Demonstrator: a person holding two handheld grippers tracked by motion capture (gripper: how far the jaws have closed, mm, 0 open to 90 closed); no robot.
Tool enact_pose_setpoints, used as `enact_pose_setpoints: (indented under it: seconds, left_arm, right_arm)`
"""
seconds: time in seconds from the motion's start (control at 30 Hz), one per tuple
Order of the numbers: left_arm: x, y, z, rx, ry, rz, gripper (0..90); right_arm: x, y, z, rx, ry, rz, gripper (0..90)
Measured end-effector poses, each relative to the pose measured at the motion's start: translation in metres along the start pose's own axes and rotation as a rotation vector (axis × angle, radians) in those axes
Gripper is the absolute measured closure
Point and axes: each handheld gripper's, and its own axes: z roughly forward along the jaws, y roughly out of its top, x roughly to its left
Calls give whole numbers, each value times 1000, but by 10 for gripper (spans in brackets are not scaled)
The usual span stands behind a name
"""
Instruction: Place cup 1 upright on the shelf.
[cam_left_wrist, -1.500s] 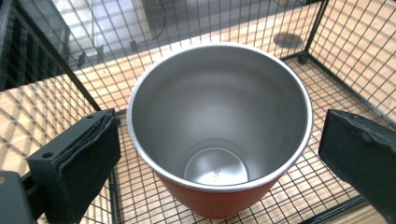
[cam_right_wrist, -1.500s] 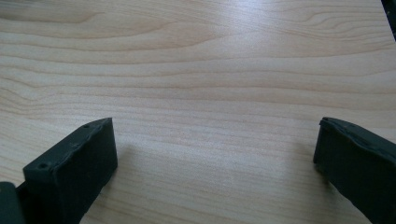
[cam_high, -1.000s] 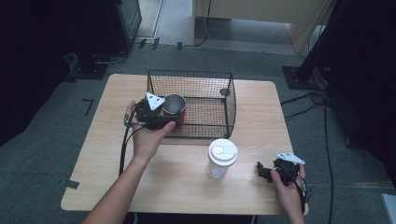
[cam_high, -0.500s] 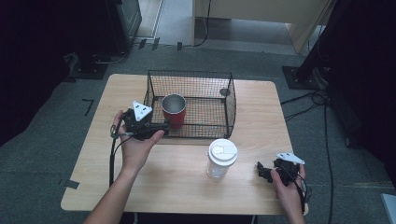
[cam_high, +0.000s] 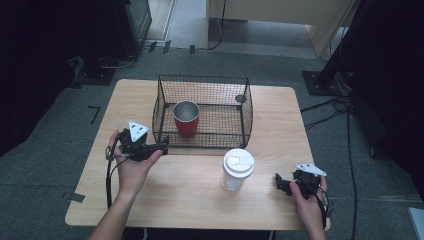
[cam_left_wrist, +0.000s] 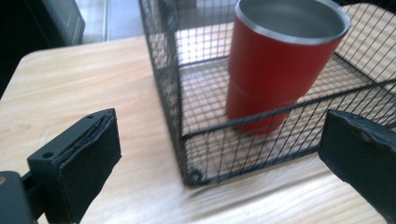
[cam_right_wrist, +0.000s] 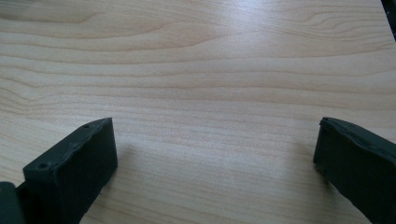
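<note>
A red tumbler with a steel rim stands upright inside the black wire basket, near its left front corner; the left gripper view shows the tumbler behind the basket mesh. My left gripper is open and empty just outside that corner, low over the table; in its own view the left gripper has its jaws wide apart. A clear cup with a white lid stands in front of the basket. My right gripper rests open near the table's right front corner, and the right gripper frames bare wood.
The wooden table has open surface to the left of the basket and along the front edge. Cables trail from both grippers. Dark floor and furniture bases surround the table.
My left gripper has let go of the red tumbler, left it standing in the basket, and drawn back out to the left and toward me. The right gripper has stayed put.
</note>
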Motion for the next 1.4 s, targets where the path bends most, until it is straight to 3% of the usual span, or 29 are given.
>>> enact_pose_setpoints:
  seconds: [0.47,0.77,1.23,1.4]
  left_arm:
    - [23,-38,-9,41,26,-47,0]
    - [40,-65,-14,79,31,-113,0]
    - [57,-98,-19,135,58,-150,0]
    - [63,-106,-22,146,64,-164,0]
  right_arm:
    - [0,0,0,0,0,0,0]
    - [0,0,0,0,0,-3,0]
    - [0,0,0,2,0,-3,0]
    - [1,-3,-4,-2,23,-10,0]
